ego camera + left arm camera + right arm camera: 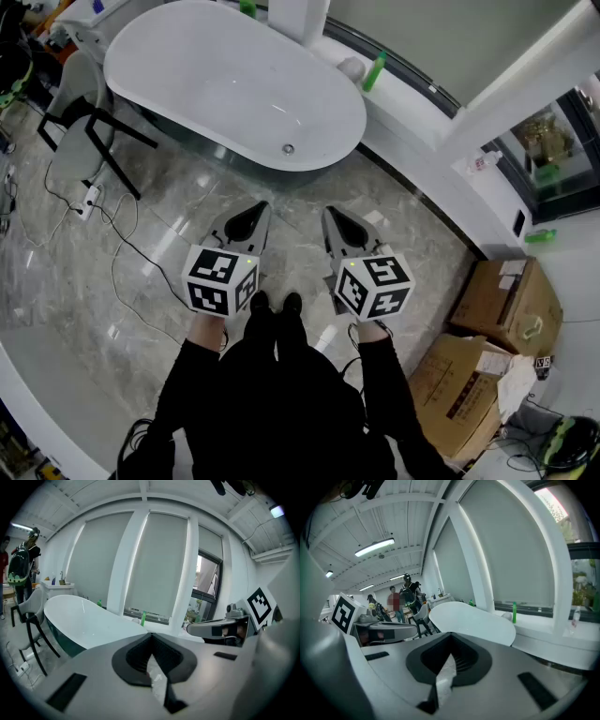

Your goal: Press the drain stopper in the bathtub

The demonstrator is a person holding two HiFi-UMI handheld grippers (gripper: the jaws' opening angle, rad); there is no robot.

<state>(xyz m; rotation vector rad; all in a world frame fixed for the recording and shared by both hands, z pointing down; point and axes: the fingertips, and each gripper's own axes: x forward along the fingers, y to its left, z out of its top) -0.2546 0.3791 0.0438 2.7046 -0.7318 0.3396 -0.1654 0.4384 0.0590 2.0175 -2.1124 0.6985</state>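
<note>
Small round metal drain stopper (288,148) sits in the bottom of the white oval freestanding bathtub (187,56), at the end nearest me. Both grippers hang over the grey marble floor (178,281), short of the tub rim and well apart from the stopper. Left gripper (262,206): jaws together, nothing between them. Right gripper (328,212): likewise closed and empty.

Risks, as I judge them:
- The stopper lies low in a glossy curved basin, so a closed tip arriving at a slant could skid off it.
- Reaching over the rim could knock a gripper body against the tub wall.
- The white power strip (90,198) and its thin cable trail across the floor to my left and could snag a step.

Count: one tub, one stopper, two grippers, two green bottles (375,70) on the ledge behind the tub, two cardboard boxes (506,300), one grey chair (75,122).
</note>
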